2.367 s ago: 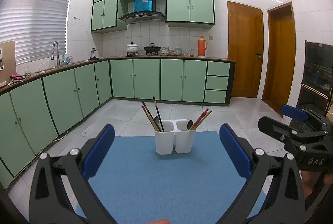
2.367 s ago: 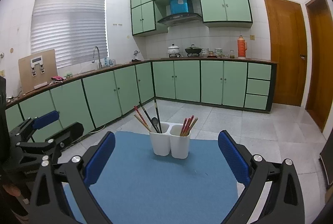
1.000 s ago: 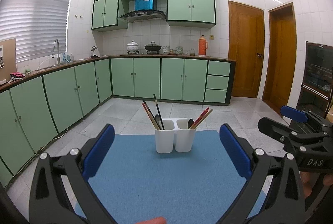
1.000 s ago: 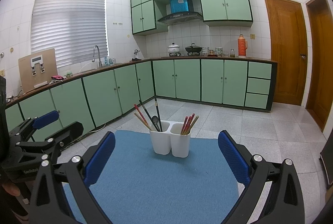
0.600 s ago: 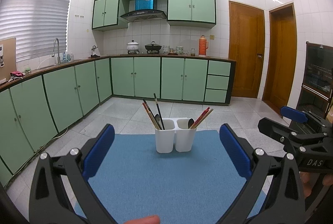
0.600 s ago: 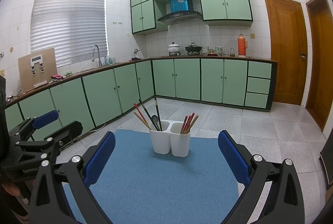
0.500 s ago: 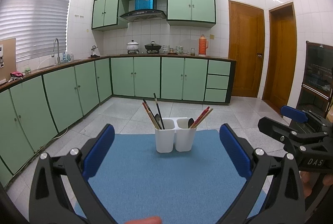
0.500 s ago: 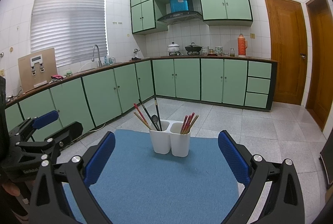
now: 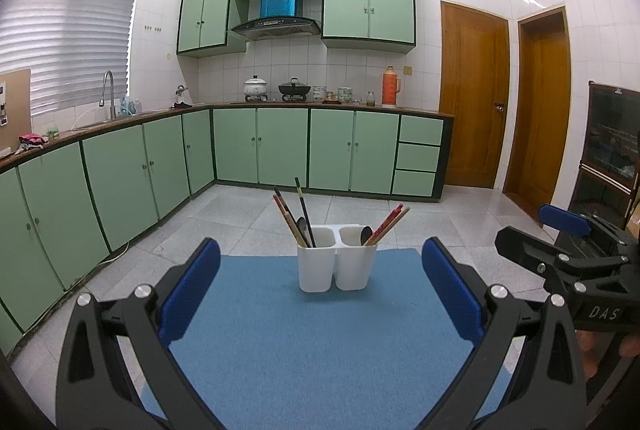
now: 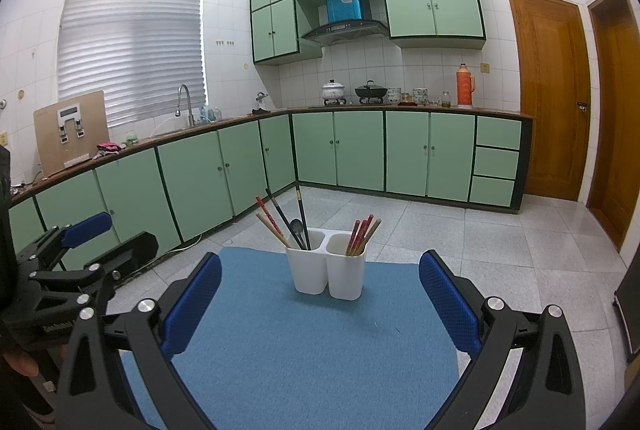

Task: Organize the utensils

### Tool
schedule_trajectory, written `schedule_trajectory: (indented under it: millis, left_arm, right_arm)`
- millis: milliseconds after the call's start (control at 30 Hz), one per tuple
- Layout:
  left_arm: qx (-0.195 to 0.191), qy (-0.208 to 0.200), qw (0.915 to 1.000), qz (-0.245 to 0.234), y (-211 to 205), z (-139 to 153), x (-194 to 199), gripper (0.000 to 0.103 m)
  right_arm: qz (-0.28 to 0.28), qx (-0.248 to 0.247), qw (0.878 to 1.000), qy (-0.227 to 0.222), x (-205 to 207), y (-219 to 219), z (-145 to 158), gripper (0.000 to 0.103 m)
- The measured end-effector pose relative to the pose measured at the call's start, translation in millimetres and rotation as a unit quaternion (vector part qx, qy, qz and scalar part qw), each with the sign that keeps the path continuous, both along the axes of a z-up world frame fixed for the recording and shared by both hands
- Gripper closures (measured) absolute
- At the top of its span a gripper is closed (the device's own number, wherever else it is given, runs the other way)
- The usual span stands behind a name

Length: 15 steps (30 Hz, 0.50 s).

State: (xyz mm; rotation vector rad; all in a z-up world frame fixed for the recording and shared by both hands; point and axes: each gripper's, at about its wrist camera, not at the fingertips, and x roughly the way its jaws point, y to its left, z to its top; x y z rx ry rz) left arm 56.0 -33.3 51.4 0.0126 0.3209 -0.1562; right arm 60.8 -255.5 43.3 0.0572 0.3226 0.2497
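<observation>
A white two-compartment utensil holder (image 9: 335,263) (image 10: 326,268) stands upright near the far edge of a blue mat (image 9: 312,342) (image 10: 304,346). Its left compartment holds chopsticks (image 9: 290,216) (image 10: 276,222) and a dark spoon (image 9: 301,225) (image 10: 297,227). The right compartment holds red and tan chopsticks (image 9: 387,220) (image 10: 362,234) and another dark spoon (image 9: 365,233). My left gripper (image 9: 320,294) is open, well short of the holder, with nothing between its fingers. My right gripper (image 10: 320,298) is open too, and empty. Each gripper shows at the edge of the other's view.
The mat lies on a table in a kitchen with green cabinets (image 9: 280,150). A counter carries a sink tap (image 10: 185,98), pots (image 10: 370,92) and an orange flask (image 10: 464,86). Two wooden doors (image 9: 474,98) are at the right. A dark cabinet (image 9: 608,150) stands at the far right.
Both views drifted only slightly; the holder and utensils stay put. A reddish object at the bottom edge of the left wrist view is out of sight now.
</observation>
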Motion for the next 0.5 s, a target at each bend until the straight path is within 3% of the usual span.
schedule_trajectory:
  millis: [500]
  left_arm:
    - [-0.001,0.002,1.0,0.002,-3.7,-2.8,-0.1,0.005]
  right_arm:
    - [0.0,-0.001,1.0,0.001,0.6,1.1,-3.0,0.006]
